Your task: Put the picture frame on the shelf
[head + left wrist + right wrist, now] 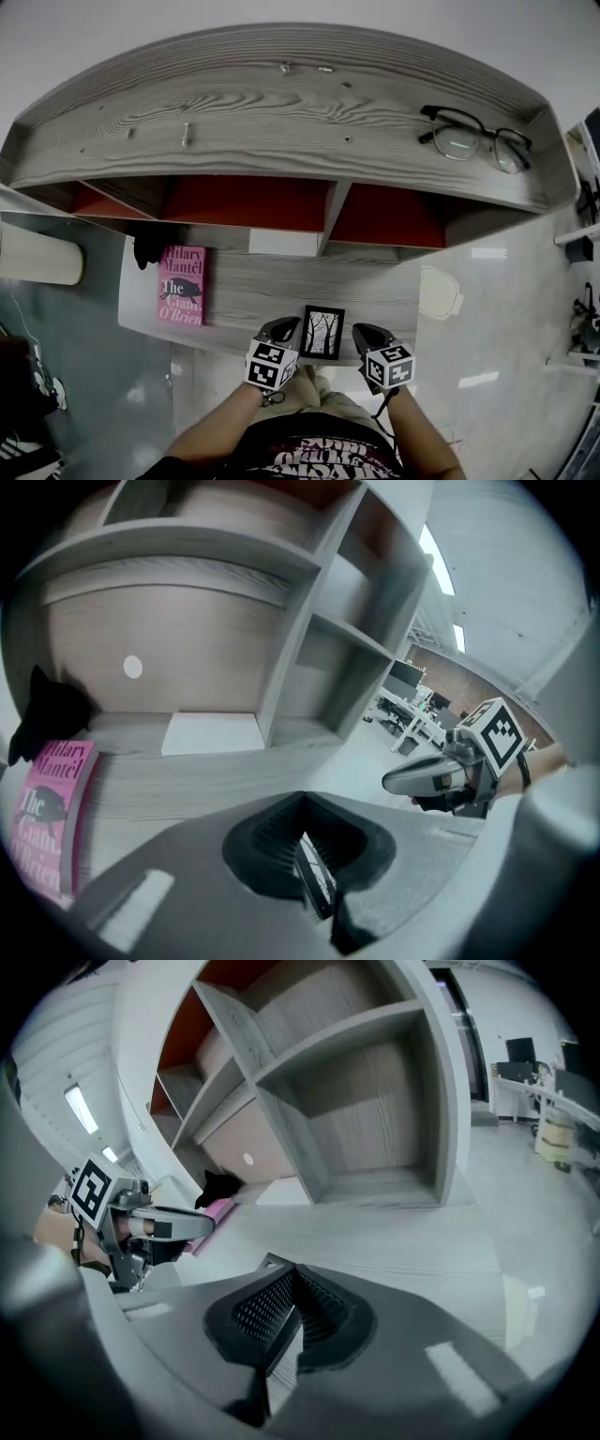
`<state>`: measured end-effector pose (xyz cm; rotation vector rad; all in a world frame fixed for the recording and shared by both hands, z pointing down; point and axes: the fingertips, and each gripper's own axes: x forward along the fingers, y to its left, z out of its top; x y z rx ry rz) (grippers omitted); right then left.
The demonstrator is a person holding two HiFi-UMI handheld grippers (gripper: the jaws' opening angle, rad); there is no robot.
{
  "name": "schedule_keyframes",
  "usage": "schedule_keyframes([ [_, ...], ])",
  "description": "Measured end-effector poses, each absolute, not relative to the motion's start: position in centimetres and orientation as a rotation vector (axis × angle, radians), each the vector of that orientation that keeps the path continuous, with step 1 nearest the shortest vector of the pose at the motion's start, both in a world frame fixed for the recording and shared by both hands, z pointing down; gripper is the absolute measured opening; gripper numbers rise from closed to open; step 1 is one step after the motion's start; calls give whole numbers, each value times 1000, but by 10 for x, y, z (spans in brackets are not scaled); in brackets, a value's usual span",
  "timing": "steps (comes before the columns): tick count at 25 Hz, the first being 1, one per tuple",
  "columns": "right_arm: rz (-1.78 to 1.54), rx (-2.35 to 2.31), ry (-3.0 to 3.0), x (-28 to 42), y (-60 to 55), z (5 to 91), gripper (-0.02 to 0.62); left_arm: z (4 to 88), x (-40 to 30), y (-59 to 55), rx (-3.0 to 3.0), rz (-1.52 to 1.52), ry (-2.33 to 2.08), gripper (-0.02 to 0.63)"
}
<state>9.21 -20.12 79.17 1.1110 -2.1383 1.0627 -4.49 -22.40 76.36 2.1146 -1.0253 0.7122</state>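
1. While both tools gripped it, the picture frame point(322, 333) was at the front edge of the counter point(262, 291), its tree print facing the head camera. Whether its base touched the counter could not be determined.
2. The left hand-held gripper point(287, 329) was closed on the frame's left side. In the left gripper view only a thin edge of the frame point(315, 881) showed between the ribbed pads; the rest was cut off by the jaw body.
3. The right hand-held gripper point(362, 334) was closed on the right side. In its own view the frame point(279, 1358) appeared as a narrow sliver, with its face hidden.
4. The shelf point(234, 122) stood behind the counter. Its top board covered most of the compartments in the head view, leaving only strips of red back panel visible.
5. A pair of glasses point(474, 138) lay on the shelf top at right.
6. A pink book point(182, 285) lay flat on the counter at left. A black object point(148, 246) just behind it was too dark to identify.
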Motion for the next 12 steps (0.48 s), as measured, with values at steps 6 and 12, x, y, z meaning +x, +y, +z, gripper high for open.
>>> schedule_keyframes([
  [6,1089,1021,-2087,78,-186,828,81,803,-42,-211,2034,736,-965,2],
  [12,1192,1003,-2021,73,-175,854,127,828,-36,-200,1991,744,-893,43],
])
